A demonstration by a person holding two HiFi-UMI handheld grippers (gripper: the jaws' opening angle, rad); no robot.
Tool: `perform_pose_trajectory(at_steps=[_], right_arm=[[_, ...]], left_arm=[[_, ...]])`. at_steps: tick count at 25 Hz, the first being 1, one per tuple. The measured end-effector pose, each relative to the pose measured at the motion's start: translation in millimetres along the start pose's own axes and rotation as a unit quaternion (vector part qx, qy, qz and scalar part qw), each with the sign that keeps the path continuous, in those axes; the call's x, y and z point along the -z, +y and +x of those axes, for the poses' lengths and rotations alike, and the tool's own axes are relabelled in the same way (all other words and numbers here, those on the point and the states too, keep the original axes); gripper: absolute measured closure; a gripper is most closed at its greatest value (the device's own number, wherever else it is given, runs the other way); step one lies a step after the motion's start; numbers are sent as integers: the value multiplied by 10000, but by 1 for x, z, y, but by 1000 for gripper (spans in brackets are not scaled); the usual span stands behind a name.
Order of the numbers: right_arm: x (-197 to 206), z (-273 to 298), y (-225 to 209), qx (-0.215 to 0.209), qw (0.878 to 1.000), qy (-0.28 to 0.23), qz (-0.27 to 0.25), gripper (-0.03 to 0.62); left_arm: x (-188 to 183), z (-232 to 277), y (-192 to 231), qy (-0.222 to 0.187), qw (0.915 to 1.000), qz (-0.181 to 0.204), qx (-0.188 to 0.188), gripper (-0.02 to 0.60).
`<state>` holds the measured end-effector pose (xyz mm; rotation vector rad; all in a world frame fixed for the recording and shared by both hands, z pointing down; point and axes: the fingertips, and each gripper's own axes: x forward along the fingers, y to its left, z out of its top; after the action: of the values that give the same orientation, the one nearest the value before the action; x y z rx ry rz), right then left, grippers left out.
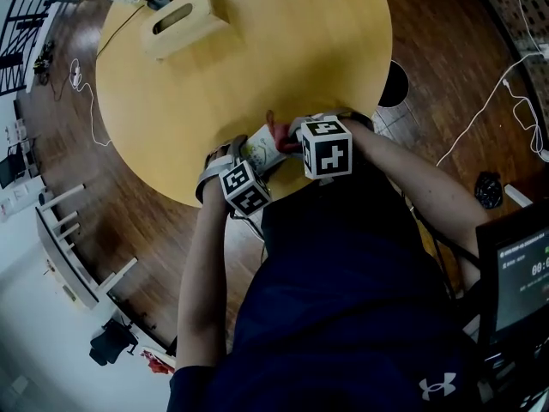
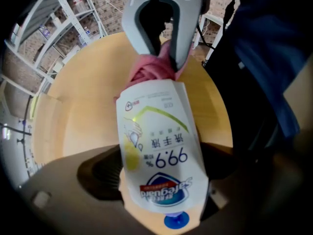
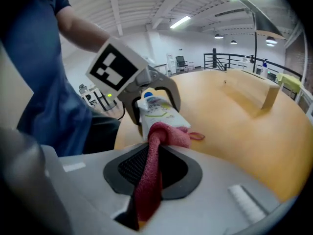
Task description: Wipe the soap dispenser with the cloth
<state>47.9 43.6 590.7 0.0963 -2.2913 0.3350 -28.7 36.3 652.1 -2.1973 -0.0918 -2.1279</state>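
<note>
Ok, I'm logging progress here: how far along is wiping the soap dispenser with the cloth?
Done: left gripper clamps the soap dispenser near its blue cap, right gripper clamps the pink cloth. In hand: the cloth is bunched against the dispenser's far end. Left: the label face shows no cloth on it; what's already wiped can't be told.

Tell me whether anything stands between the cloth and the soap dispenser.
Nothing visible does. The cloth, pinched in the right tool, lies bunched directly against the base end of the soap dispenser, which the left tool grips near its blue-topped end.
</note>
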Motion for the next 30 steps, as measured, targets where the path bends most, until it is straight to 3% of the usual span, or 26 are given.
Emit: perform_pose_trajectory(at_steps=[3,6,10,17,20,27,30], right_arm=[[7,0,14,-285,9994,30,-196,530],[6,4,5,-260,9986,202,-404,530],[-7,6,-25,117,9977,332,-575,530],[-16,6,-65,812,9965,165,-149,530],[-11,8,-49,537,9985,117,-62,530],[13,7,18,-450,9968,368,-544,530],[14,6,24,-624,9958,361,-566,530]], left_arm=[[-1,0,0,-14,10000,13,-22,86],[-1,0,0,6,10000,-18,-25,86],[-2,-2,-2,36,9999,-112,22,86],[-4,-5,-2,19,9997,-254,30,86],[-3,-4,1,18,9997,-241,8,86],[0,1,-1,30,9996,-238,125,86],[0,2,-1,76,9998,-129,124,86]])
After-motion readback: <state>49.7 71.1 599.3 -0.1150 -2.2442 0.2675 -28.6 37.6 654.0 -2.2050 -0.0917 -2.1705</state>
